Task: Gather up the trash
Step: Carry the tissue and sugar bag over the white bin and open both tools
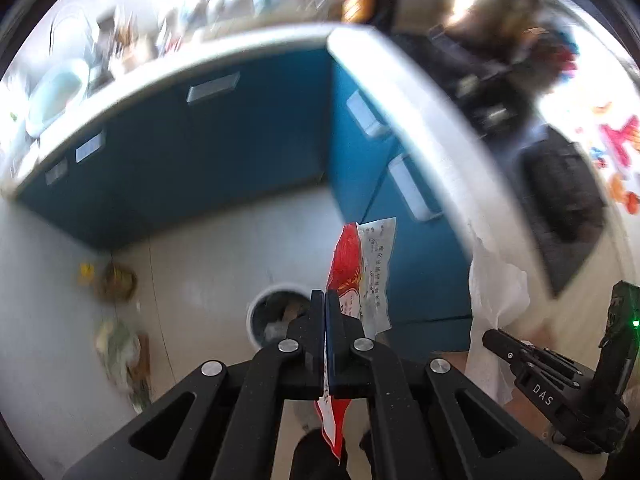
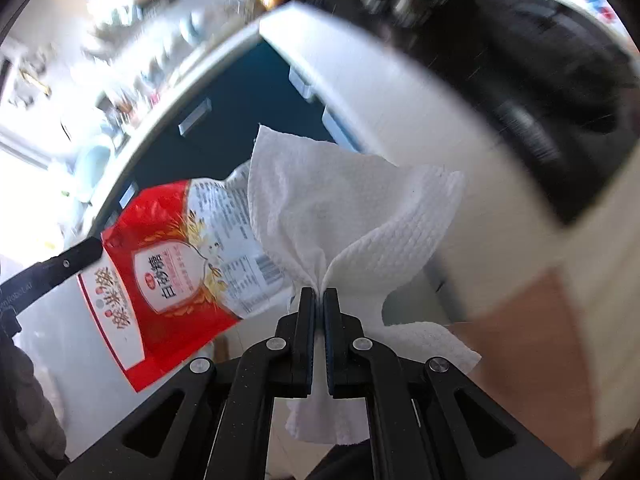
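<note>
My left gripper [image 1: 325, 294] is shut on a red and white plastic food bag [image 1: 360, 276], which sticks up past the fingertips and hangs out below them. The same bag [image 2: 172, 276] shows at the left of the right wrist view, with the left gripper [image 2: 94, 246] clamped on its edge. My right gripper [image 2: 319, 292] is shut on a crumpled white paper towel [image 2: 352, 208] that fans out above the pads. In the left wrist view the towel [image 1: 496, 296] and the right gripper [image 1: 490, 338] appear at the right. A round trash bin [image 1: 276, 314] stands on the floor just beyond the left fingertips.
Blue cabinets [image 1: 192, 160] with a white countertop [image 1: 404, 92] form a corner ahead. Cluttered dishes sit on the counter at the far left. Scraps of litter [image 1: 116, 316] lie on the pale floor at the left. A dark mat [image 1: 560, 200] lies at the right.
</note>
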Demonstrator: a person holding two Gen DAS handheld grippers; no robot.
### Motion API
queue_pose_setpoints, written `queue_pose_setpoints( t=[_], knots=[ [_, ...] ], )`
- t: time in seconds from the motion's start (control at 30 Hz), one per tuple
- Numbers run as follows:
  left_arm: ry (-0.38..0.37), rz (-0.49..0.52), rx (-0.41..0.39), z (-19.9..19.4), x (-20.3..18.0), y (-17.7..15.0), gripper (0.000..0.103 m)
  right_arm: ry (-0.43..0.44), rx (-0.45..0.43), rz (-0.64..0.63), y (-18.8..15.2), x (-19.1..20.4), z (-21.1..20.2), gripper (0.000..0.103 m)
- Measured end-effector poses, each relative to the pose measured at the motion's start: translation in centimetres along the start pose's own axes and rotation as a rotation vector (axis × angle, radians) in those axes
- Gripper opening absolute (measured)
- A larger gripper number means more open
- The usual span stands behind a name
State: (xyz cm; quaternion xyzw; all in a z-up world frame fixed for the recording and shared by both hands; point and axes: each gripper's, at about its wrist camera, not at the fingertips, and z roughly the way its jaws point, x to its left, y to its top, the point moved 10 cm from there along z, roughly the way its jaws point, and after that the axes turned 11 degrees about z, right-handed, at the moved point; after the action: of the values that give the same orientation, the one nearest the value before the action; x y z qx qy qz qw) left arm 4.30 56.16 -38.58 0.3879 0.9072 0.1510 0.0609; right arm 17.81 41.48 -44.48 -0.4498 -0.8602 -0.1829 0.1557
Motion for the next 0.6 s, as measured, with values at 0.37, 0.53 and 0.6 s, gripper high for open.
queue_pose_setpoints(
  t=[0.37,0.53,0.6],
  knots=[
    [-0.062,-0.173,0.305,30.4,9.7,-12.7,0.0,-0.061,0.277,0.066,-7.5,-1.5,31.7,0.004],
    [-0.081,-0.192,0.411,41.8,11.6,-17.6,0.0,-0.018,0.443,0.093,-12.4,-3.1,46.2,0.004],
    [-0.101,-0.213,0.448,45.7,12.0,-19.2,0.0,-0.009,0.512,0.124,-14.6,-4.1,51.7,0.004]
  ],
)
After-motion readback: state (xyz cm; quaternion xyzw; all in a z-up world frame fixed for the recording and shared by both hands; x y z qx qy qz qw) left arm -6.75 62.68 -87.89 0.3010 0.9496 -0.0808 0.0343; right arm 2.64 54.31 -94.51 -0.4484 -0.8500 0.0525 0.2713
